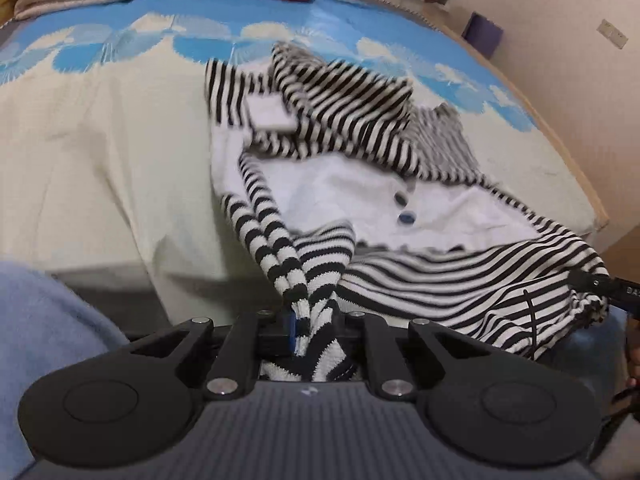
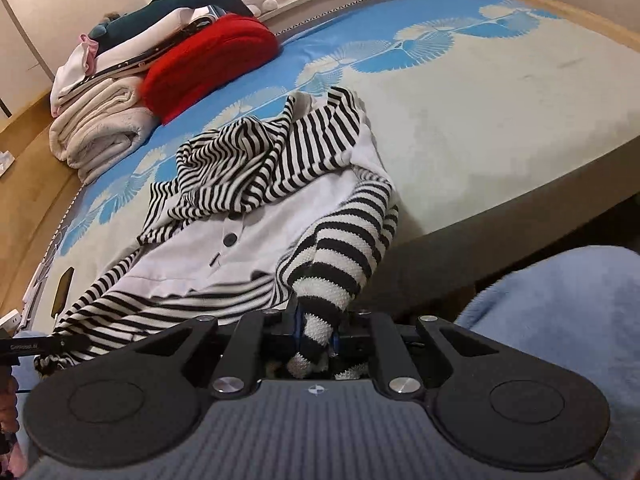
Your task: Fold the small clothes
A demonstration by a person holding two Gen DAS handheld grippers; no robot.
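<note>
Both claws' pads are hiding behind bunched cloth. The left claw is clamping a striped edge of the striped garment, and the right claw is clamping a thick striped cuff. The garment is trailing ahead of both claws across the bed, blurred by motion. Beyond it, a red cushion and folded blankets are lying. A blue sleeve is crowding the right claw's side.

soft indoor light, fisheye-bent edges, slight motion blur, no glare
</note>
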